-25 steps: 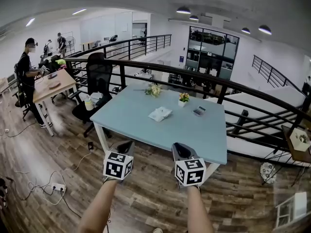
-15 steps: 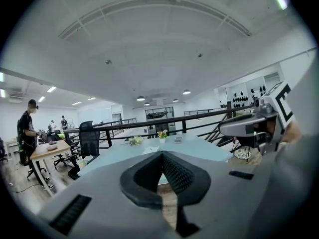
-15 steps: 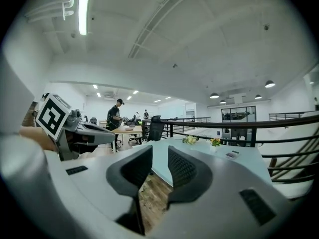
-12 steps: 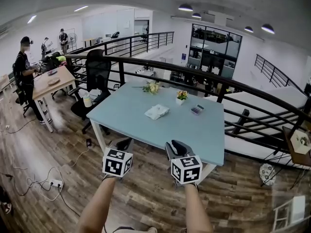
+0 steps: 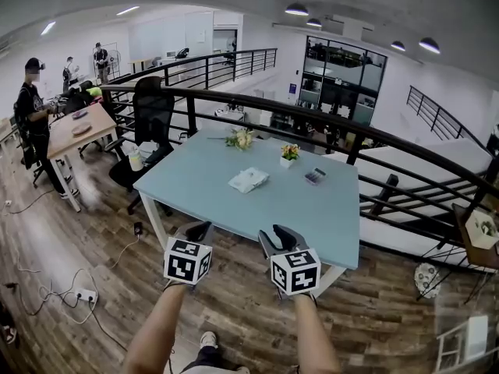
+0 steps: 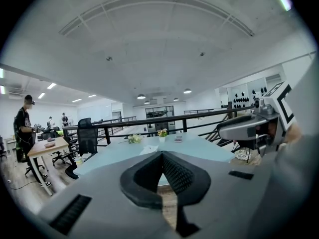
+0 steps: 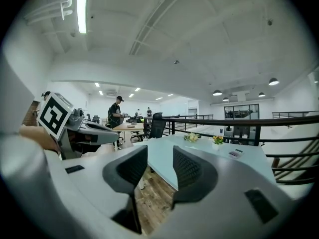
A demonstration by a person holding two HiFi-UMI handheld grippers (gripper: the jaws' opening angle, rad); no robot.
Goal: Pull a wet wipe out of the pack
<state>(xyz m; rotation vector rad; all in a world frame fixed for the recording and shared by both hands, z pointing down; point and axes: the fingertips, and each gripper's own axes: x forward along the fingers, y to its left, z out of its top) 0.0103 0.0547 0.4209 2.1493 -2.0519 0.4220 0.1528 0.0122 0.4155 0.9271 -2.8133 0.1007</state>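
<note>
Wet wipe pack [image 5: 249, 180] at twelve o'clock, well ahead; left gripper [image 5: 200, 232] pinched closed on nothing, right gripper [image 5: 278, 238] just parting, nothing between

Head view: looks steeply down from just short of the table [image 5: 234, 209]; gripper views: face level across the same table, nearer.

Wet wipe pack [image 5: 249, 180]: white, flat, slightly rumpled, lying on the pale blue counter [image 5: 327, 216], toward its middle. It sits ahead of my left tool [image 5: 201, 232] and right tool [image 5: 282, 238], roughly between their lines, well apart from both. It is too small to tell whether a wipe protrudes.
</note>
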